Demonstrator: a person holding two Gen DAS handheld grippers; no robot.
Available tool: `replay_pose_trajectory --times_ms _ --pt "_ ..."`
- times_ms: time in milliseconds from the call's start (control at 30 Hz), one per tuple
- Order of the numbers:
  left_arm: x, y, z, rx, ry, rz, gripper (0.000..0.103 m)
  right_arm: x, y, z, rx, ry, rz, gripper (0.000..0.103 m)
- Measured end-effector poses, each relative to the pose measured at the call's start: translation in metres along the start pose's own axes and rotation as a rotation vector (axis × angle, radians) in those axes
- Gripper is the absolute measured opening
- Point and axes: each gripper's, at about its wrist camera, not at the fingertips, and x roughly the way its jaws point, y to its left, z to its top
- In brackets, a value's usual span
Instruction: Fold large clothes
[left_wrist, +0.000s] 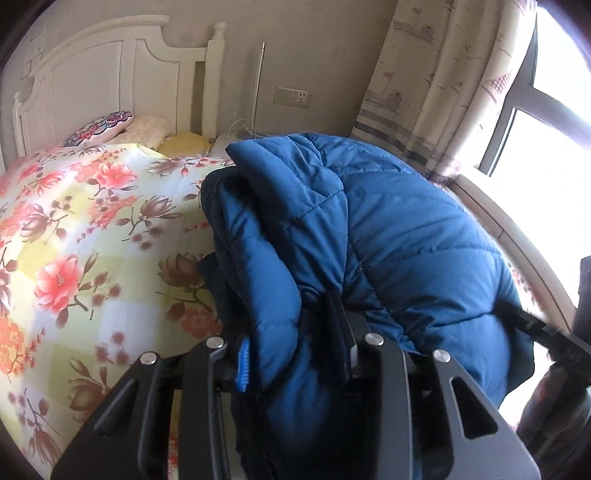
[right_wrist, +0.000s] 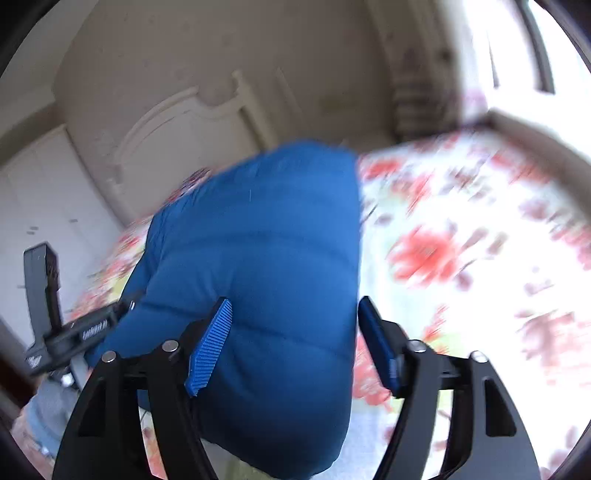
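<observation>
A blue puffer jacket (left_wrist: 406, 229) lies in a thick, bunched heap on the floral bedspread (left_wrist: 92, 221). My left gripper (left_wrist: 290, 325) is shut on a padded fold of it at the near edge, and the fabric bulges up between the two fingers. In the right wrist view the jacket (right_wrist: 266, 221) runs away from me between the fingers of my right gripper (right_wrist: 294, 302). Those jaws stand wide; the blue pads (right_wrist: 210, 343) flank the jacket without squeezing it. The left gripper (right_wrist: 74, 332) also shows at the jacket's left side. That view is motion-blurred.
A white headboard (left_wrist: 110, 74) and pillows (left_wrist: 99, 127) are at the far end of the bed. A patterned curtain (left_wrist: 443, 92) and a bright window (left_wrist: 546, 129) stand on the right. Bare bedspread (right_wrist: 461, 240) stretches right of the jacket. A pale wardrobe (right_wrist: 37, 192) stands at the left.
</observation>
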Motion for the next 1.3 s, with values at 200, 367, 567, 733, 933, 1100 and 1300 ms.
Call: replay_pose_trajectory --times_ms 200,367,567,733,933,1100,1300 --pt "-0.001 0.001 -0.005 0.002 -0.005 0.007 0.036 -0.003 0.073 0.000 -0.307 -0.060 -0.091 0.073" --pt "0.003 0.001 -0.005 0.000 0.000 0.020 0.040 0.047 0.083 -0.018 -0.415 0.007 -0.184 0.076" --pt "0.004 0.014 -0.004 -0.020 -0.012 0.040 0.067 0.029 0.080 -0.014 -0.376 0.004 -0.162 0.076" --pt "-0.044 0.016 -0.014 -0.035 -0.112 0.097 0.097 -0.040 0.080 -0.024 -0.278 -0.120 -0.139 0.091" --pt "-0.132 -0.011 -0.035 0.028 -0.307 0.213 0.101 -0.097 0.092 -0.052 -0.325 -0.126 -0.180 0.091" --pt "-0.195 -0.043 -0.036 0.093 -0.427 0.342 0.101 -0.144 0.102 -0.042 -0.316 -0.159 -0.204 0.091" --pt "-0.246 -0.073 -0.042 0.159 -0.489 0.242 0.101 -0.186 0.112 -0.033 -0.308 -0.275 -0.181 0.091"
